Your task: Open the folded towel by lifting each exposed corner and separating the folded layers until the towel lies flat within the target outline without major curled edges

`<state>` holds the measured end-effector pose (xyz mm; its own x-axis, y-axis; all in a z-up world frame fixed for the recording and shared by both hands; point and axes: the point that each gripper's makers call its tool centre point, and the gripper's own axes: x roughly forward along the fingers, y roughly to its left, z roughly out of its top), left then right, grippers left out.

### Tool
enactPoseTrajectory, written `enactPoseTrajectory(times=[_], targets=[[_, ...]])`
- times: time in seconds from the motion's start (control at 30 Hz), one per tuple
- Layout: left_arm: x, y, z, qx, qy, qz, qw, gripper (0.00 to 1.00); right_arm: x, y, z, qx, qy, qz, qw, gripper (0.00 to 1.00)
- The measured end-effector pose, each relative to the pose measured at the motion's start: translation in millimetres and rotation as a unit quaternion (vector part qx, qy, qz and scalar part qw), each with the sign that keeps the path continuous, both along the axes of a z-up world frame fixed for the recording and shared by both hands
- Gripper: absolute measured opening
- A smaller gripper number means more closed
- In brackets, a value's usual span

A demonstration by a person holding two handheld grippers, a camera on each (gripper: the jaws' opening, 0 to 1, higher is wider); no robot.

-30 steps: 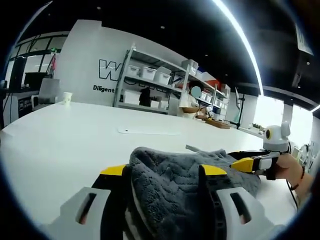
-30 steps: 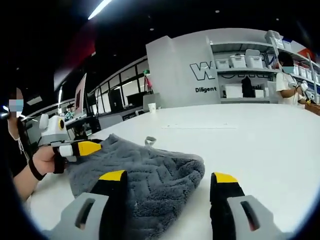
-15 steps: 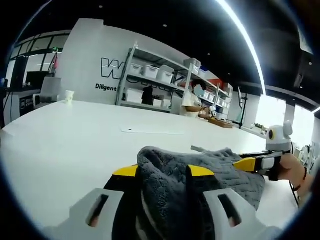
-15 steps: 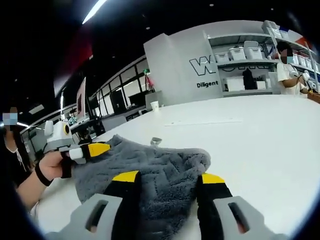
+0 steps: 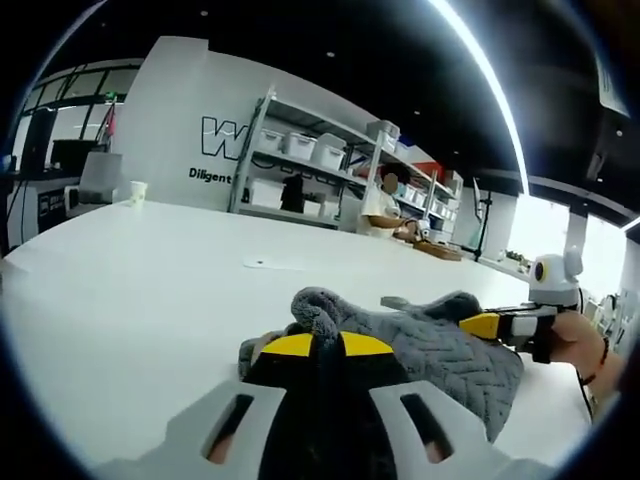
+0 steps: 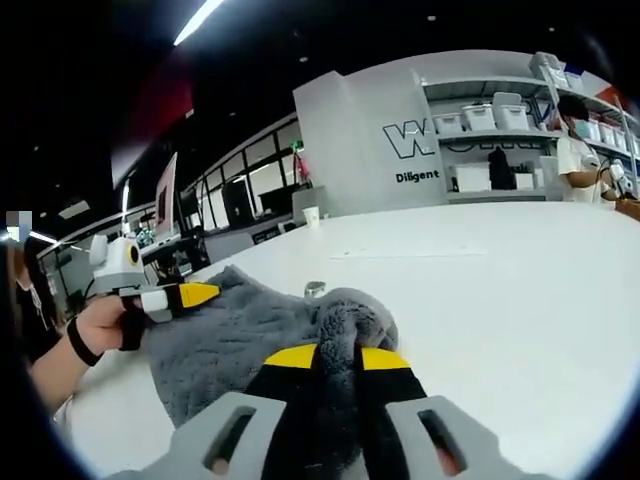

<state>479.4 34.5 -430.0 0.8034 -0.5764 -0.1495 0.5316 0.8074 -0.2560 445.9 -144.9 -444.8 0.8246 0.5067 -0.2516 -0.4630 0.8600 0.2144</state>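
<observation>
A folded grey towel (image 5: 440, 340) with a herringbone weave lies on the white table (image 5: 140, 270). My left gripper (image 5: 328, 346) is shut on a bunched corner of it, which puffs up just past the yellow tips. In the right gripper view the same towel (image 6: 235, 335) spreads to the left, and my right gripper (image 6: 339, 357) is shut on its near corner. The right gripper (image 5: 500, 324), held in a hand, enters the left gripper view from the right. In the right gripper view the left gripper (image 6: 170, 297) shows at the towel's left edge.
A faint outline mark (image 5: 300, 264) lies on the table beyond the towel. A paper cup (image 5: 137, 192) stands far off near the wall. Shelves with white bins (image 5: 330, 160) line the back, where a person (image 6: 580, 150) stands. The table (image 6: 520, 270) stretches wide to the right.
Both grippers went from open around the towel's corners to shut on them. The cloth bunched up between each pair of jaws.
</observation>
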Motion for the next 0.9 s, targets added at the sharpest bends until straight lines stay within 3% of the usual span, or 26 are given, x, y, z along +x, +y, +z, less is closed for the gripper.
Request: enactPoseTrajectory(times=[0.23,0.9], targets=[[-5.1,0.8,4.1,-0.008,-0.005,-0.002,1.0000,0.04,-3.0,-0.7,5.6,0.011,-0.006,0.000,0.9999,0.01],[-38.3,-1.6,20.7,-0.033,-0.029,-0.020,0.9989,0.04,-16.6,5.3,17.4,-0.002,-0.031,0.007,0.9995,0.01]])
